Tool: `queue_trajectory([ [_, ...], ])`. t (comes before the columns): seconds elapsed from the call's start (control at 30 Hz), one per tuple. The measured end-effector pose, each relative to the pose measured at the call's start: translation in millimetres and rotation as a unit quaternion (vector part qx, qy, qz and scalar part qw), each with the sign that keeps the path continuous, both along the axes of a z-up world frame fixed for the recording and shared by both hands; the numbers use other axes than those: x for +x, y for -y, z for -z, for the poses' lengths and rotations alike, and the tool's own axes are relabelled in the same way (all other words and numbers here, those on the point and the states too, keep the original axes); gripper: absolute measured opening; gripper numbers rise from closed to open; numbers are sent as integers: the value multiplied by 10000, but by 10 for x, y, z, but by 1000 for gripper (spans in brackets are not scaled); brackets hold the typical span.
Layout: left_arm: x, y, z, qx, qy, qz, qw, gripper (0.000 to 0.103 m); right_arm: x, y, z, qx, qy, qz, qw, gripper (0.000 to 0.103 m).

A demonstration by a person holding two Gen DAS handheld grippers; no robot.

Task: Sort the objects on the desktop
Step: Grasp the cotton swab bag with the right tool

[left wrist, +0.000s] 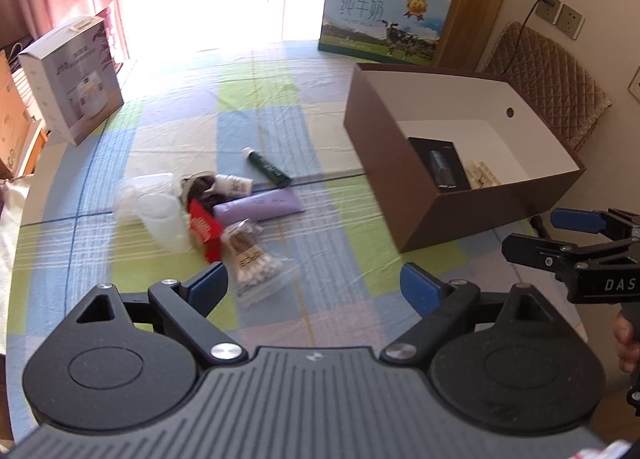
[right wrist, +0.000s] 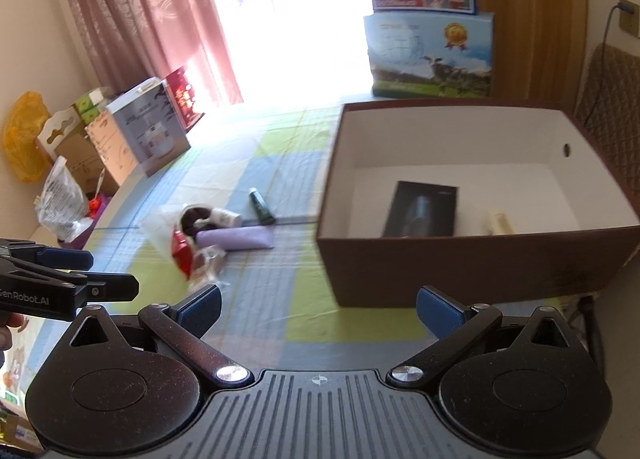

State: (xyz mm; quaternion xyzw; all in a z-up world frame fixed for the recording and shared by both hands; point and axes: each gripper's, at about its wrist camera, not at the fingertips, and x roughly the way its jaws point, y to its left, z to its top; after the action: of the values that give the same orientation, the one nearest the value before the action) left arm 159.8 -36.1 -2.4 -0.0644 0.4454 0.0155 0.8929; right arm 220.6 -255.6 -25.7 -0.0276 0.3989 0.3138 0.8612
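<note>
A pile of small items lies on the checked tablecloth: a bag of cotton swabs [left wrist: 256, 263], a red box [left wrist: 205, 228], a purple pouch [left wrist: 258, 205], a dark green tube [left wrist: 269, 167], a white bottle [left wrist: 236, 185], a dark hair piece [left wrist: 200, 189] and clear plastic cups [left wrist: 160, 215]. A brown open box [left wrist: 400, 163] at the right holds a black packet [left wrist: 440, 169] and a pale item [left wrist: 484, 175]. My left gripper [left wrist: 316, 287] is open and empty, just short of the swab bag. My right gripper [right wrist: 318, 309] is open and empty in front of the brown box [right wrist: 460, 263].
A white appliance carton [left wrist: 72, 79] stands at the table's far left. Milk cartons [left wrist: 384, 25] are stacked at the back. A quilted chair [left wrist: 552, 75] stands behind the brown box. Bags and cartons [right wrist: 60, 163] sit off the left edge.
</note>
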Motion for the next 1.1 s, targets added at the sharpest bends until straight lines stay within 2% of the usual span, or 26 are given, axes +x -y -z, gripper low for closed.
queue_trajectory([
  [0.27, -224, -399, 132, 15, -196, -229, 9995, 91, -162, -411, 155, -60, -182, -218, 9996, 101],
  [0.57, -404, -778, 230, 130, -242, -467, 9985, 91, -260, -845, 315, -114, -298, -409, 9987, 101],
  [0.83, -422, -1057, 315, 229, -140, -594, 9979, 90, -266, -1192, 468, -306, -111, -495, 9982, 100],
  [1.1, -290, -1258, 447, 444, -19, -580, 9973, 90, -180, -1506, 654, -399, 52, -700, 9967, 81],
])
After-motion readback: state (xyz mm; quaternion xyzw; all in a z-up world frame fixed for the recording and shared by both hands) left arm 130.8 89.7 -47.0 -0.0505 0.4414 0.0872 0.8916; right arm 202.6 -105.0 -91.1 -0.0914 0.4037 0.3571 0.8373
